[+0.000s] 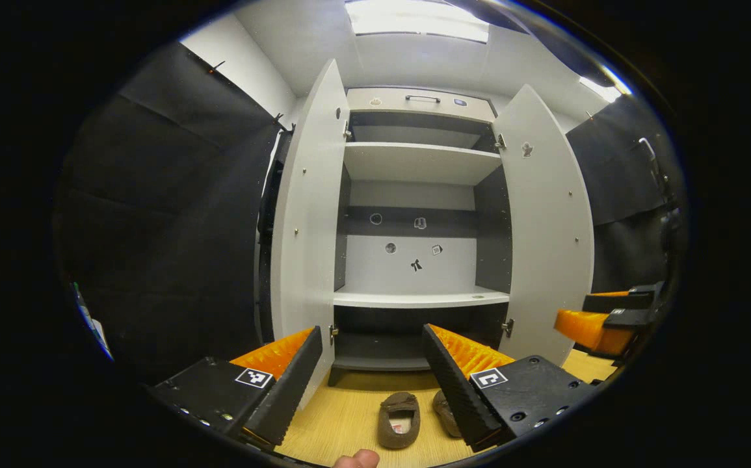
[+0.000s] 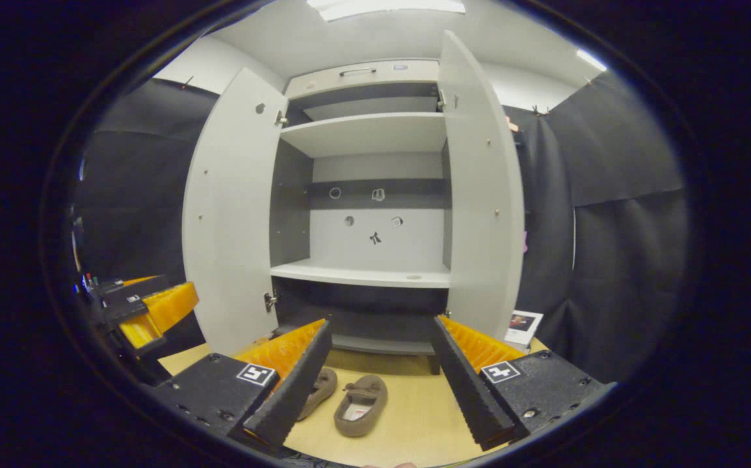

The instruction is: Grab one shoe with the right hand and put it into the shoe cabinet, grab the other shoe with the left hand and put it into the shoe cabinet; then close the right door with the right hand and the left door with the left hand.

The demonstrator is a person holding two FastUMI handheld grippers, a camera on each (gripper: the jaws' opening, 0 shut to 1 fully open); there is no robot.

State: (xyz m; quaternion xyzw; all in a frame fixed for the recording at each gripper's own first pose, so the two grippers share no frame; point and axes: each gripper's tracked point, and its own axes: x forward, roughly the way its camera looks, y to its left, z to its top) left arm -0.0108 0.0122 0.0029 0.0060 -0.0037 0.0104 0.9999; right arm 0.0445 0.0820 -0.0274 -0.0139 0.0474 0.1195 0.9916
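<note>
Brown slippers, the left shoe (image 1: 399, 419) and the right shoe (image 2: 361, 404), are being left side by side on the floor (image 2: 414, 422) just in front of the open shoe cabinet (image 1: 414, 299). Both the left gripper (image 1: 368, 383) and the right gripper (image 2: 378, 383) are being held wide with nothing gripped. Since they're nearly touching, the neighbour could easily be getting nudged or pinched along during the grab.

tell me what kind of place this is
Probably a staged recording booth set up like a home entryway, not a lived-in room. Black cloth hangs on the walls around a white shoe cabinet with both doors open, and a pair of brown slippers sits on the wooden floor before it.
</note>
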